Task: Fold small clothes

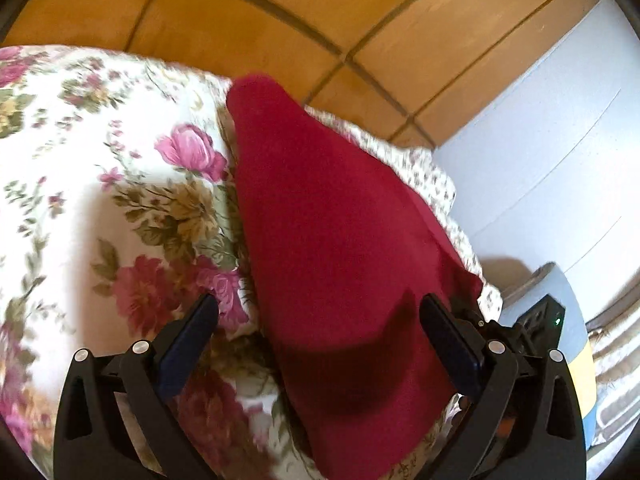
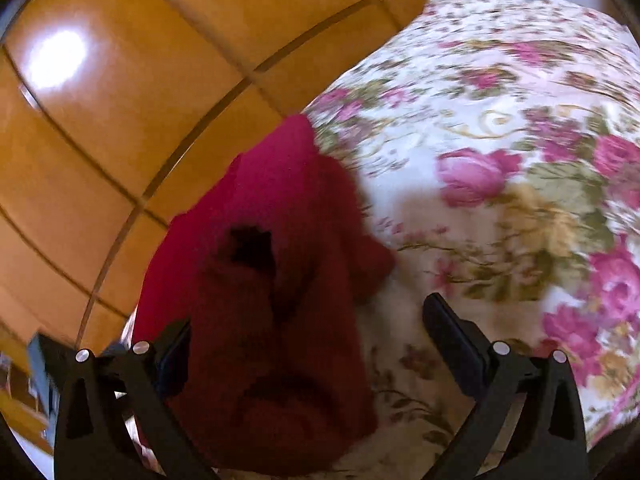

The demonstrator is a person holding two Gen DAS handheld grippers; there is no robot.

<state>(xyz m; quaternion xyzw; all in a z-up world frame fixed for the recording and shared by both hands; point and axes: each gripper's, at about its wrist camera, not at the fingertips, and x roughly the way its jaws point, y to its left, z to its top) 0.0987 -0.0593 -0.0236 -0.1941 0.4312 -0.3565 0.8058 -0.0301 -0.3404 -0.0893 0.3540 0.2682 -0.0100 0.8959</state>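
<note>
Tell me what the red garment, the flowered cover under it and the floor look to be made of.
Red garment: soft matte fabric, perhaps knit or fleece; it drapes and creases without shine, though blur hides the weave.
Flowered cover: printed cloth, likely padded; it bulges and dimples softly.
Floor: glossy tan tile, ceramic by the look; dark grout lines and a bright light reflection.

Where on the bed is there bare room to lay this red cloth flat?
Free: the floral bedspread left of the red cloth in the left wrist view, and right of it in the right wrist view. Crowded: the bed edge by the tiled floor, where the cloth lies. Both tools, left and right, are open.
</note>
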